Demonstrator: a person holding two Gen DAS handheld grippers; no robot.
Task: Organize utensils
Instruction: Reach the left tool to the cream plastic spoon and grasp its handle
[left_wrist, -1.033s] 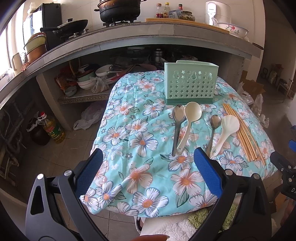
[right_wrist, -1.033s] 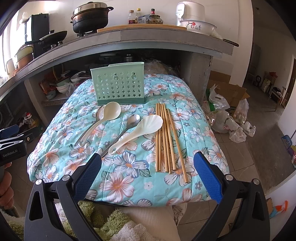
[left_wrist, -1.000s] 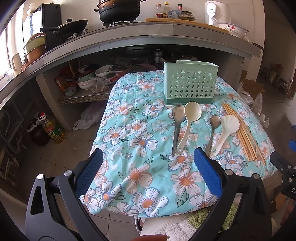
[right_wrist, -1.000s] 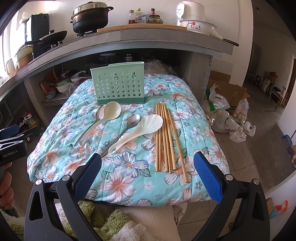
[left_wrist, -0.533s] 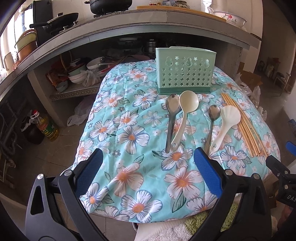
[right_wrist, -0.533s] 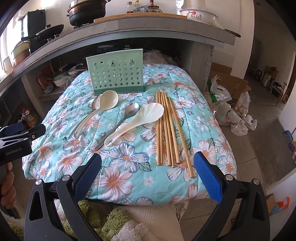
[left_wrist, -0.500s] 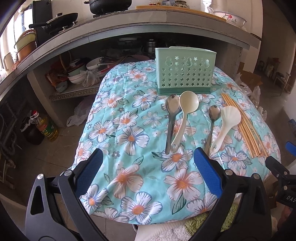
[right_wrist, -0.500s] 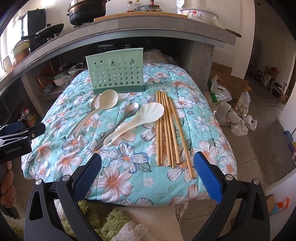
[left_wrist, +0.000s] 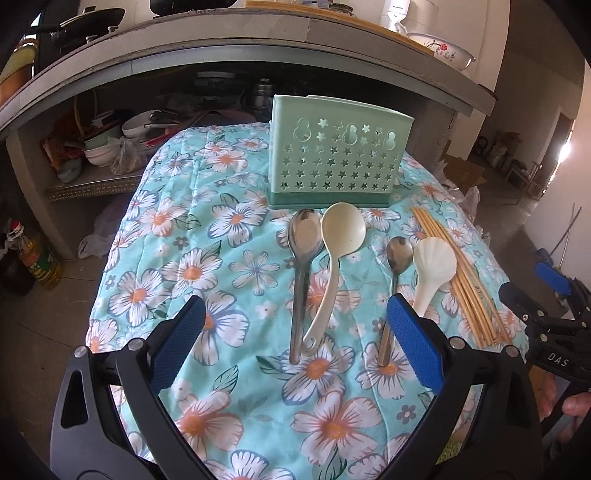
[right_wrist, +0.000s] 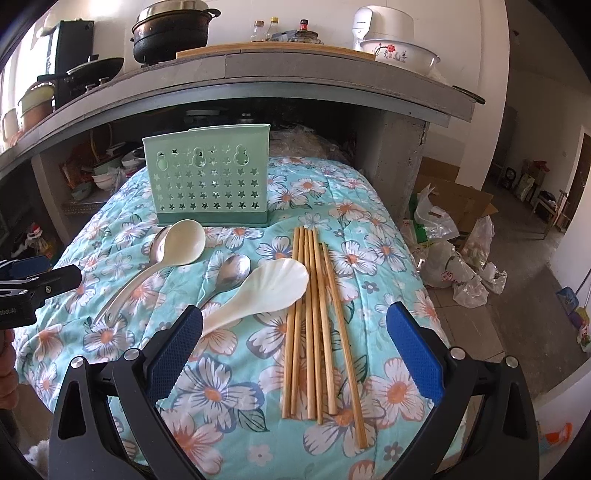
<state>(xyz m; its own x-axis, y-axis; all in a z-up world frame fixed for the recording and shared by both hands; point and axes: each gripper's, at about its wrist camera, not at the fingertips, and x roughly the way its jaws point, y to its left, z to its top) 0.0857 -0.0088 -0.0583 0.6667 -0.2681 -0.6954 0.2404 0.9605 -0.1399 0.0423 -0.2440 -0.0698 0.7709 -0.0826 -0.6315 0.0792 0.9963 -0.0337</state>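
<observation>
Left wrist view: I have brought my left gripper (left_wrist: 295, 350) in over the near edge of the tabletop (left_wrist: 177, 266), closer than a second ago, fingers spread wide and empty. The large metal spoon (left_wrist: 301, 273) and cream ladle (left_wrist: 334, 258) lie side by side between them; the small metal spoon (left_wrist: 393, 280) and shell-shaped rice paddle (left_wrist: 430, 269) sit further right. The green utensil holder (left_wrist: 334, 158) stands empty at the far edge. The left half of the tabletop is free room.

Right wrist view: my right gripper (right_wrist: 293, 350) has also advanced, fingers wide apart, holding nothing, over the chopsticks (right_wrist: 314, 321) near the right edge. Nothing is sorted yet.
</observation>
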